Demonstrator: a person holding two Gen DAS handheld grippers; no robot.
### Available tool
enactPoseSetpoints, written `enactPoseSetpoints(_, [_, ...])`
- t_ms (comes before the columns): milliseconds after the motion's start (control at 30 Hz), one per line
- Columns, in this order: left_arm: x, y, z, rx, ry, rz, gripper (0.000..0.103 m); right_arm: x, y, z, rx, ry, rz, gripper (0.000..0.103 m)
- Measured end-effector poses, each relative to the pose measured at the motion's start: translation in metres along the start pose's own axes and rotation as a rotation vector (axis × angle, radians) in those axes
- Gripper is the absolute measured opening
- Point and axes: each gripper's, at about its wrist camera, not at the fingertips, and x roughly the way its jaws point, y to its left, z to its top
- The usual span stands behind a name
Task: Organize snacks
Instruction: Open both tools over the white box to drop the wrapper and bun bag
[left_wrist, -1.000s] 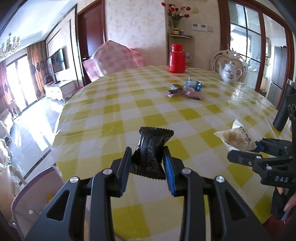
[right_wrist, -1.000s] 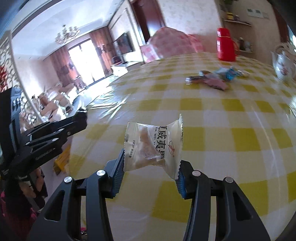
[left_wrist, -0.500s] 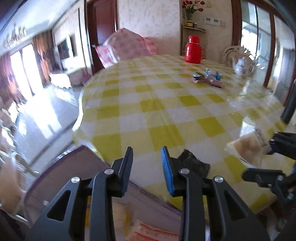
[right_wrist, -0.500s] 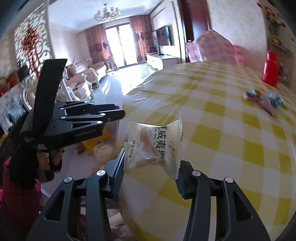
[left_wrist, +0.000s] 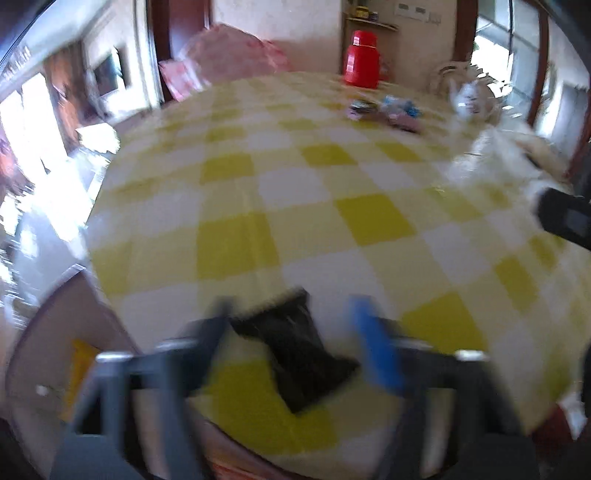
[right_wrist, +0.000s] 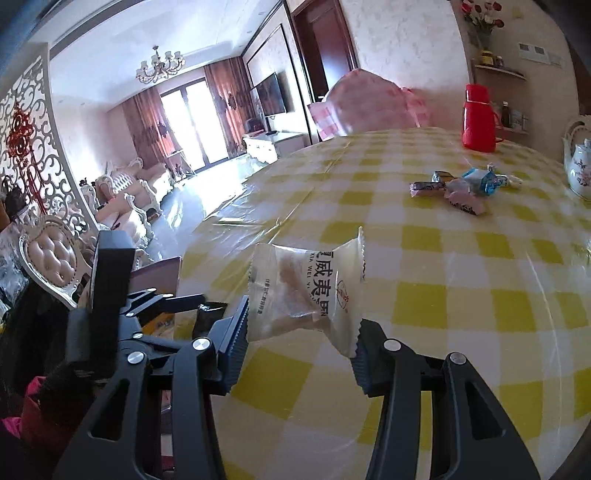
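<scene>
**Two light snack packets, one gripped and one lying loose at the table edge**

The right gripper (right_wrist: 301, 332) is clamping a white snack packet (right_wrist: 306, 291) between its two fingers, holding it up above the yellow checked table (right_wrist: 461, 295). The fingers are pressing on the packet's lower sides, and the crimped seams are sticking out above and to the right. The wrapper is looking thin, soft and slick, with a pale cake inside that would probably crush under a hard squeeze. It is surely very light, so a gentle pinch across the filled middle is likely serving better than a grip on the flat seam, which could slide out.

The left gripper (left_wrist: 291, 332) is blurring with motion, but its fingers are standing apart, with a clear gap between the dark pad and the blue one. A black snack packet (left_wrist: 295, 354) is lying flat on the table (left_wrist: 332, 177) near the edge, between those fingers and apparently not being squeezed. It too looks like crinkly film, light and easy to nudge off the edge, so taking it across its narrow width seems the safest hold.

Farther across the table, a small heap of wrapped sweets (right_wrist: 461, 186) is waiting, well apart from both grippers, near a red flask (right_wrist: 480, 118) and a white teapot (right_wrist: 580, 166).
</scene>
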Motion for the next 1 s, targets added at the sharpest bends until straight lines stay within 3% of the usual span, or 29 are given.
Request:
enactPoseSetpoints(67, [-0.002, 0.006, -0.002, -0.017, 0.001, -0.048, 0.037, 0.002, 0.002, -0.002, -0.012, 0.005, 0.009, 0.047])
enactPoseSetpoints(233, [-0.015, 0.022, -0.005, -0.031, -0.032, -0.071, 0.037, 0.012, 0.014, -0.005, -0.039, 0.033, 0.034, 0.047])
enactPoseSetpoints(500, [-0.06, 0.086, -0.006, -0.025, -0.051, 0.053, 0.037, 0.032, 0.091, -0.02, -0.221, 0.114, 0.183, 0.047])
enactPoseSetpoints(700, [-0.084, 0.126, -0.021, 0.025, 0.01, 0.137, 0.037, 0.057, 0.157, -0.043, -0.362, 0.227, 0.307, 0.047])
enactPoseSetpoints(800, [-0.085, 0.134, -0.035, 0.083, 0.084, 0.165, 0.037, 0.066, 0.184, -0.053, -0.414, 0.273, 0.373, 0.048])
enactPoseSetpoints(867, [-0.081, 0.145, -0.046, 0.092, 0.134, 0.188, 0.038, 0.071, 0.204, -0.06, -0.438, 0.303, 0.464, 0.05])
enactPoseSetpoints(900, [-0.078, 0.154, -0.051, 0.081, 0.16, 0.213, 0.041, 0.072, 0.214, -0.062, -0.449, 0.306, 0.498, 0.056])
enactPoseSetpoints(933, [-0.077, 0.161, -0.053, 0.063, 0.166, 0.24, 0.049, 0.072, 0.217, -0.062, -0.453, 0.298, 0.504, 0.073])
enactPoseSetpoints(967, [-0.077, 0.169, -0.054, 0.031, 0.158, 0.287, 0.06, 0.07, 0.218, -0.061, -0.453, 0.273, 0.503, 0.078])
enactPoseSetpoints(1000, [-0.077, 0.176, -0.053, 0.003, 0.143, 0.333, 0.084, 0.068, 0.217, -0.06, -0.452, 0.255, 0.503, 0.079])
